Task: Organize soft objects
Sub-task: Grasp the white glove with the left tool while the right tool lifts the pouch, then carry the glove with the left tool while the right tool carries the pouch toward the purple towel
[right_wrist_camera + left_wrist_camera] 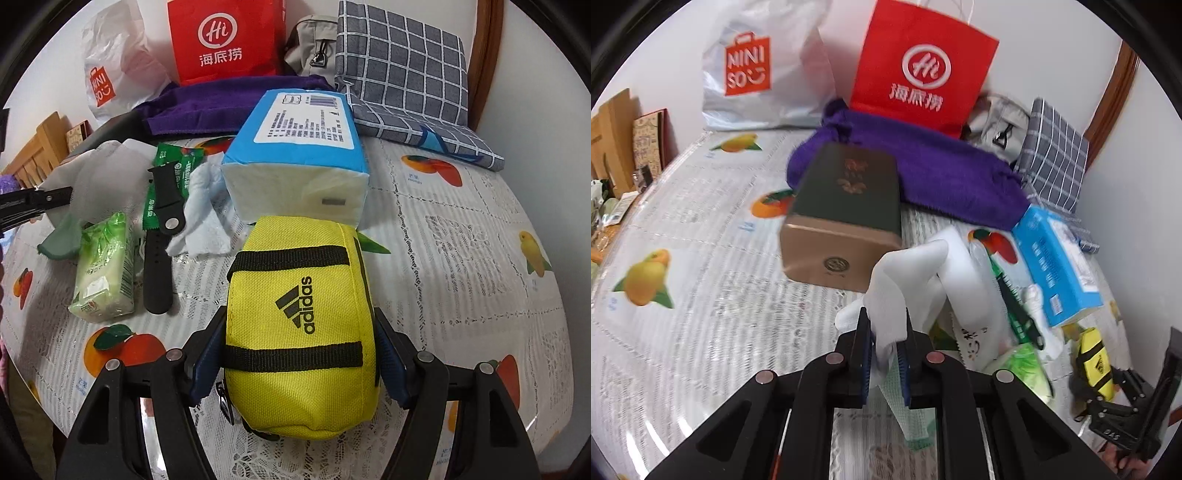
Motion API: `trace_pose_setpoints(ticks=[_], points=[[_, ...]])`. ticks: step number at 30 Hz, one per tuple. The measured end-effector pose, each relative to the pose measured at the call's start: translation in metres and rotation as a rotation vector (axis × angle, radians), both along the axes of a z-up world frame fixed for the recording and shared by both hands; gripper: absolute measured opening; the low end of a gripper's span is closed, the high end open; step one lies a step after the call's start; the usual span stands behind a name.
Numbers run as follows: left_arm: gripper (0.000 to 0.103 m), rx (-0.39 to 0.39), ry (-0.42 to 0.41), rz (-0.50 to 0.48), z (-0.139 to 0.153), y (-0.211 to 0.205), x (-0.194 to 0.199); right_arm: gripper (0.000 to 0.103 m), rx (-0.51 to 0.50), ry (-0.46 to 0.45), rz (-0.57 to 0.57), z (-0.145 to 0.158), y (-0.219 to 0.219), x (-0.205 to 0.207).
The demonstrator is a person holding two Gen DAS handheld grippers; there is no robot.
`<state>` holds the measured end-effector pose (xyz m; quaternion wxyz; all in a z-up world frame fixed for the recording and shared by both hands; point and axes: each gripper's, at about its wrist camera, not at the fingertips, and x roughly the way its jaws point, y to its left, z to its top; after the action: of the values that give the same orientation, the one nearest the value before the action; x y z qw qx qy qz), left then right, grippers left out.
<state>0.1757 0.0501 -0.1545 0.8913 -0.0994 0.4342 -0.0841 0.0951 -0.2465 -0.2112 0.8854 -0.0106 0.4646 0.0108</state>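
Note:
My left gripper (885, 321) is shut on a limp white foam sheet (908, 266), which rises crumpled from between the pads. In the right wrist view the same sheet (107, 173) shows at the left, with a left finger (37, 199) reaching into it. My right gripper (299, 325) is shut on a yellow Adidas pouch (295, 266), its pads pressing both sides. The left wrist view shows that pouch (1095, 363) and the right gripper (1126, 406) at the lower right. A purple towel (923, 166), a grey checked cloth (402, 74) and a blue tissue pack (295, 155) lie further back.
A green and brown box (842, 221) lies just beyond the foam sheet. A red paper bag (919, 66), a white Miniso bag (757, 74) and a grey bag (314, 40) stand against the wall. A green tissue pack (103, 266), a black strap (162, 236) and green sachets (181, 162) lie on the fruit-print tablecloth (683, 221).

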Motion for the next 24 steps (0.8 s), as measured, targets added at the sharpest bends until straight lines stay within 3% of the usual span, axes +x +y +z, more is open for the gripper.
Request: trace_pose_setpoints(ticks=[13, 24], points=[[0.012, 0.012, -0.096, 0.071, 0.066, 0.021, -0.042, 0.071, 0.008, -0.087, 0.017, 0.048, 0.004, -0.028], [0.012, 0.018, -0.147, 0.084, 0.101, 0.029, -0.043, 0.070, 0.027, -0.173, 0.050, 0.098, 0.013, -0.026]])
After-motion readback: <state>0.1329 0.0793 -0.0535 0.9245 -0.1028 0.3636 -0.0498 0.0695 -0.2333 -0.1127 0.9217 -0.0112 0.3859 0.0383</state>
